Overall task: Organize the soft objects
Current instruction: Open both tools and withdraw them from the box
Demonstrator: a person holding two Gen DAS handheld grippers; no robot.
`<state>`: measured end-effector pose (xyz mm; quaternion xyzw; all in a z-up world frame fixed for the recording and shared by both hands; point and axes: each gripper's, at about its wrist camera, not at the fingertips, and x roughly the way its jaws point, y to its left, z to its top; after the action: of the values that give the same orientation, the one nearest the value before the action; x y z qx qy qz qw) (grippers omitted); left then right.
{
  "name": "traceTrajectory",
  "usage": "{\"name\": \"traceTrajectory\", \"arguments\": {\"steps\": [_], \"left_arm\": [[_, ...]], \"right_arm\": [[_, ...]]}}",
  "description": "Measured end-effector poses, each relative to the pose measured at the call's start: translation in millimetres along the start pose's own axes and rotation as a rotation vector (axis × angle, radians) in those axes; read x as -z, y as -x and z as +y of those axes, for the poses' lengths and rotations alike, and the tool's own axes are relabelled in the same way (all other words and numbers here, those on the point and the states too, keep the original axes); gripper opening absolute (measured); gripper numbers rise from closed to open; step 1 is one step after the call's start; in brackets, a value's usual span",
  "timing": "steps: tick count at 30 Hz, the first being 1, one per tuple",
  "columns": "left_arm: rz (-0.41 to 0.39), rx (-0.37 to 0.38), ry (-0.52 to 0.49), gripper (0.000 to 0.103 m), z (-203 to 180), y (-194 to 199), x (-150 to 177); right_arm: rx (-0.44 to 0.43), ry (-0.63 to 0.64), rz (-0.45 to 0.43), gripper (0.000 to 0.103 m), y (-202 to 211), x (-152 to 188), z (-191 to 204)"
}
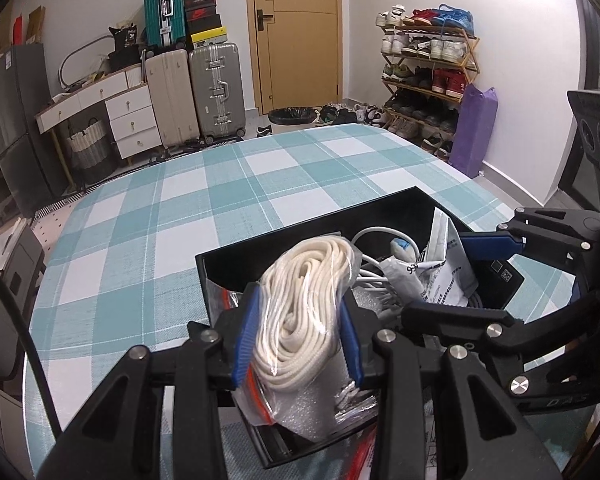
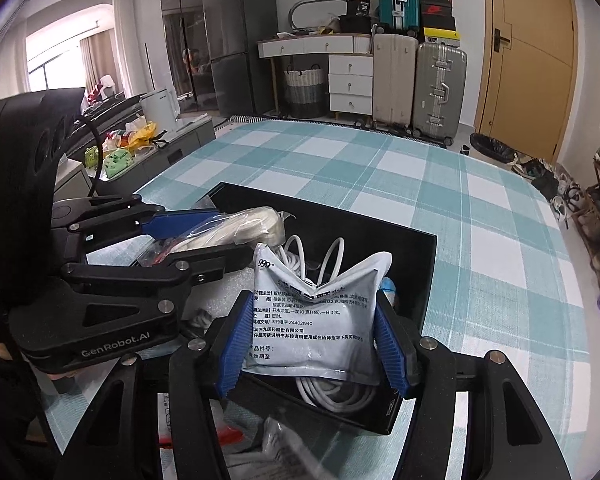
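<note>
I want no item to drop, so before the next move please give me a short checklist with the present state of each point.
1. Left gripper shut on clear plastic bag of cream rope: ok.
2. Right gripper shut on white printed medicine sachet: ok.
3. Both items above the black rectangular box: ok.
4. White cable free of sachet: cannot tell.
5. Box fully on the teal checked tablecloth: ok.

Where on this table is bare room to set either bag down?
Free: checked tablecloth beyond the black box's far wall, and left of it. Crowded: the box, with white cable, rope bag in left tongs, sachet in right tongs.
</note>
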<state>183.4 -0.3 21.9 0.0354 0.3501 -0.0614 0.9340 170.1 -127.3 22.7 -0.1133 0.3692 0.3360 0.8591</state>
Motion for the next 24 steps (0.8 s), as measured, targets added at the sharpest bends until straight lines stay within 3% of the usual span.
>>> {"name": "traceTrajectory", "arguments": {"steps": [5,7,9,12,14,17,24], "left_arm": [[0.015,0.003,0.015,0.039,1,0,-2],[0.019,0.021,0.029,0.044,1,2,-2],[0.012,0.028,0.036,0.050,1,7,-2],[-0.001,0.047,0.049,0.065,2,17,0],[-0.011,0.071,0.045,0.084,-1,24,1],[-0.027,0.038,0.028,0.100,-7,35,4],[-0.061,0.032,0.044,0.103,-13,62,13]], "right_arm": [[0.001,-0.005,-0.001,0.058,0,0,1],[-0.024,-0.003,-0.013,0.064,2,1,1],[0.002,0.016,-0.043,0.078,8,2,4],[0.042,0.035,-0.086,0.090,21,5,4],[0.051,0.030,-0.090,0.092,29,8,0],[0.072,0.008,-0.092,0.100,38,14,-7],[0.057,-0.036,-0.105,0.102,62,34,-15]]}}
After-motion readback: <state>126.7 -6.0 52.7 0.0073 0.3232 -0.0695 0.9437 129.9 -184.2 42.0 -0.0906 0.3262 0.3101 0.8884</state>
